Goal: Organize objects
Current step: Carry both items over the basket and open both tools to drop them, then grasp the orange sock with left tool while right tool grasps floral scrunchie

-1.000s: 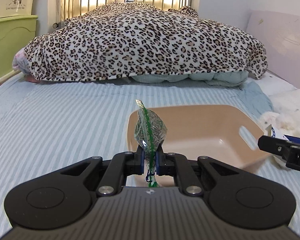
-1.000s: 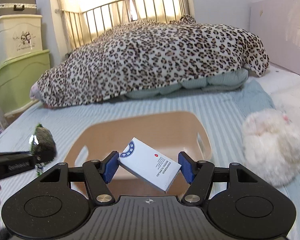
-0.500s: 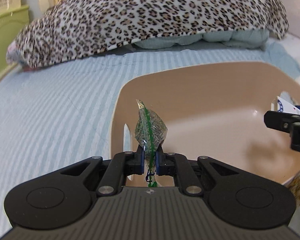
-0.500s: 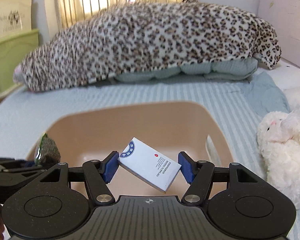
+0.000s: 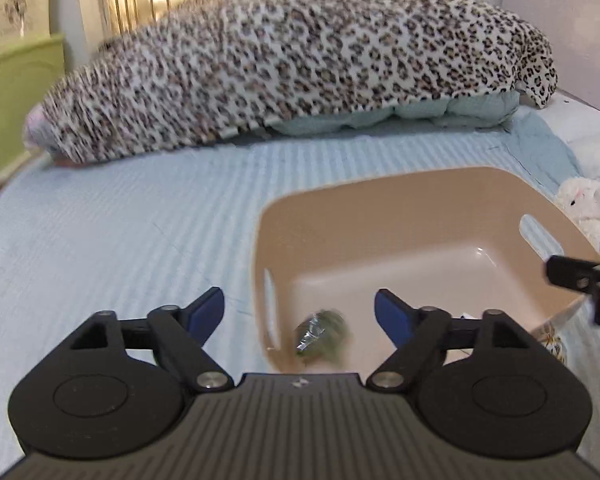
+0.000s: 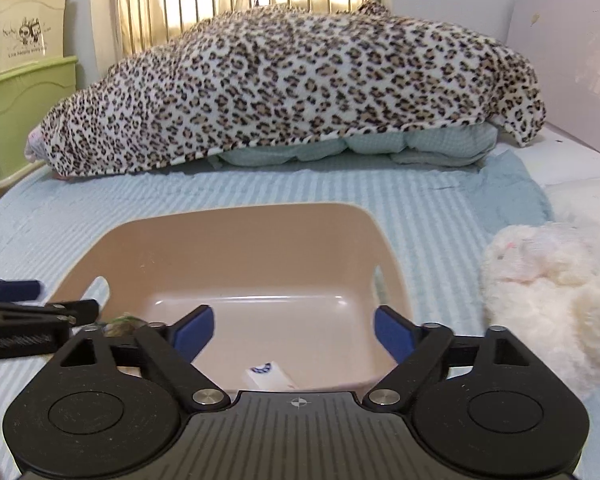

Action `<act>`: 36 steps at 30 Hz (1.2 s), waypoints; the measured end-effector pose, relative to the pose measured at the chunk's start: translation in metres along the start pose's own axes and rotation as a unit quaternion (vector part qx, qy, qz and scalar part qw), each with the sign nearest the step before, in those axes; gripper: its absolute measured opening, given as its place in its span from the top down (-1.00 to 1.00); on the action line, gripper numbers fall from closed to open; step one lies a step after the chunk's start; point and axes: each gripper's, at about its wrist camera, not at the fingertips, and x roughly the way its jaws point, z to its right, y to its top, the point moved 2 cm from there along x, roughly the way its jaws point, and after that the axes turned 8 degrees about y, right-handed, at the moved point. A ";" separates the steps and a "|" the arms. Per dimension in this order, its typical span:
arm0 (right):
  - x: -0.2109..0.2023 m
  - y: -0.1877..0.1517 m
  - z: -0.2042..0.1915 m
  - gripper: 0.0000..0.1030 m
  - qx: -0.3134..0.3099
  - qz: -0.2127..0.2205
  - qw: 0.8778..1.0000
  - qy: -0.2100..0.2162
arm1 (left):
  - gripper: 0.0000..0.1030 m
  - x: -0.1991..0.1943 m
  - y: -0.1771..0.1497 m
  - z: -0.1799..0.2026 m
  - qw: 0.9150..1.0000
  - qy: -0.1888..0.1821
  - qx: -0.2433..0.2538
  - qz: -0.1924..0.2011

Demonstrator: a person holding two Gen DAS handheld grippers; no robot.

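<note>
A beige plastic basket sits on the striped blue bedsheet. A small clear packet of dark green seeds lies in the basket's near left corner, blurred; part of it shows in the right wrist view. A white box with a blue emblem lies in the basket by its near wall. My left gripper is open and empty above the packet. My right gripper is open and empty above the box.
A leopard-print blanket is heaped over pale bedding at the far side. A white plush toy lies right of the basket. Green and cream storage boxes stand at the left.
Both grippers have opened. The seed packet has dropped from the left gripper into the basket and the white box has dropped from the right gripper into it.
</note>
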 end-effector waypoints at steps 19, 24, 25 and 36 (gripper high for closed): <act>-0.017 -0.066 0.024 -0.93 -0.022 -0.136 0.990 0.013 | -0.84 0.004 -0.082 -0.012 0.990 -0.004 0.077 -0.115; 0.006 -0.080 0.023 -0.93 -0.033 -0.163 0.986 0.005 | -0.84 0.028 -0.098 -0.013 0.987 -0.001 0.073 -0.144; 0.011 -0.083 0.023 -0.92 -0.037 -0.169 0.985 0.001 | -0.84 0.033 -0.100 -0.014 0.986 -0.005 0.068 -0.151; 0.041 -0.099 0.018 -0.49 -0.056 -0.172 0.983 0.006 | -0.38 0.052 -0.111 -0.019 0.983 -0.059 0.019 -0.172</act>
